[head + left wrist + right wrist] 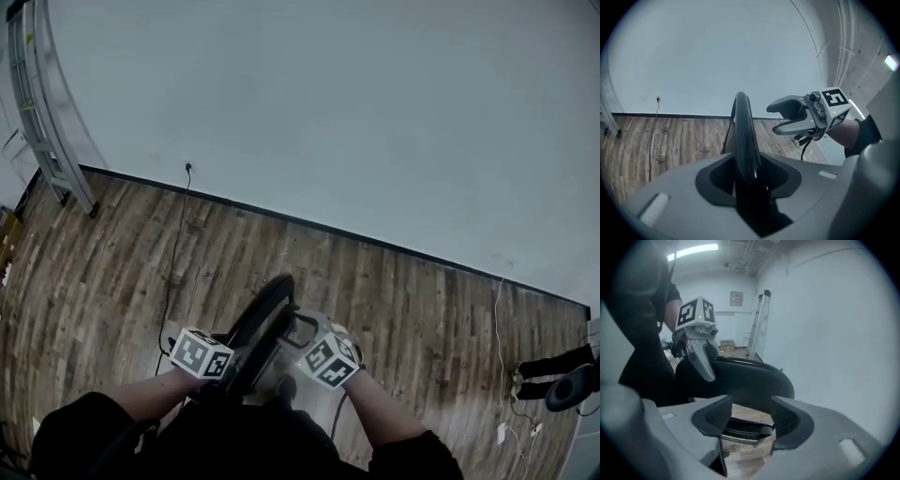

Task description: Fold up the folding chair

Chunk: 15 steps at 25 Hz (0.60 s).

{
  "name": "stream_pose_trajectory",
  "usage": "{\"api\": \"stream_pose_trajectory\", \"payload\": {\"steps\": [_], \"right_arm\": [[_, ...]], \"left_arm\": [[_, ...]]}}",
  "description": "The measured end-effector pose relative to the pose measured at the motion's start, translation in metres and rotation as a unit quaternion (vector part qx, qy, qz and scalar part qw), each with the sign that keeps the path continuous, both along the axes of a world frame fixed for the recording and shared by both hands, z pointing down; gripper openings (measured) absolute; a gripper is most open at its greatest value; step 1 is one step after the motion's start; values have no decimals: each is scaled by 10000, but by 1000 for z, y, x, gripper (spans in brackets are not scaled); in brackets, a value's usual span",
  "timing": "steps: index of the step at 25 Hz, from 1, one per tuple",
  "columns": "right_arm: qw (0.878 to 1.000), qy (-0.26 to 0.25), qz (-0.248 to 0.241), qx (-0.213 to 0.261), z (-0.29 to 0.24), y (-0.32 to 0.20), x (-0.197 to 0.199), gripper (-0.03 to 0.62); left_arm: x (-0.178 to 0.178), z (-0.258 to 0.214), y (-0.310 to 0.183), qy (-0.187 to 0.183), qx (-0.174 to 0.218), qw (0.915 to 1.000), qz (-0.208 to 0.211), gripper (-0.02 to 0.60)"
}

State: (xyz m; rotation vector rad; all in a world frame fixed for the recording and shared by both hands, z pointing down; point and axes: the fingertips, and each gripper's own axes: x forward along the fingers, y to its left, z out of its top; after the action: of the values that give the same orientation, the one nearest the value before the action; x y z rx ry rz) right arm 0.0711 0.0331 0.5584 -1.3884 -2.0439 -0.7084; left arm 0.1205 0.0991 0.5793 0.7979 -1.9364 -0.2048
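Observation:
The folding chair (264, 323) stands on the wood floor just in front of me, its black panel edge-on. My left gripper (746, 173) is shut on that thin black panel (742, 136), which runs straight up between the jaws. My right gripper (749, 416) is open: bare floor shows between its pads, and the chair's curved black panel (754, 378) lies just past the tips, apart from them. In the head view the left gripper (230, 361) and the right gripper (305, 345) flank the chair. Each gripper view shows the other tool: the right gripper (782, 117) and the left gripper (704, 359).
A grey wall (328, 103) rises close behind the chair. A ladder (42, 112) leans at the far left. A cable (172, 258) runs from a wall socket (188, 168) across the floor. A dark device with white cords (562, 380) lies at the right.

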Motion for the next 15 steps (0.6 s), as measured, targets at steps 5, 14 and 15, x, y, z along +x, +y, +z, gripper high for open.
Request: {"api": "stream_pose_trajectory", "payload": {"steps": [5, 14, 15], "right_arm": [[9915, -652, -1076, 334, -7, 7, -25, 265], [9623, -1086, -2312, 928, 6, 20, -50, 285], [9592, -1104, -2400, 1010, 9, 19, -52, 291]], "left_arm": [[-2, 1, 9, -413, -443, 9981, 106, 118], [9, -3, 8, -708, -646, 9954, 53, 101], [10, 2, 11, -770, -733, 9943, 32, 106]]}}
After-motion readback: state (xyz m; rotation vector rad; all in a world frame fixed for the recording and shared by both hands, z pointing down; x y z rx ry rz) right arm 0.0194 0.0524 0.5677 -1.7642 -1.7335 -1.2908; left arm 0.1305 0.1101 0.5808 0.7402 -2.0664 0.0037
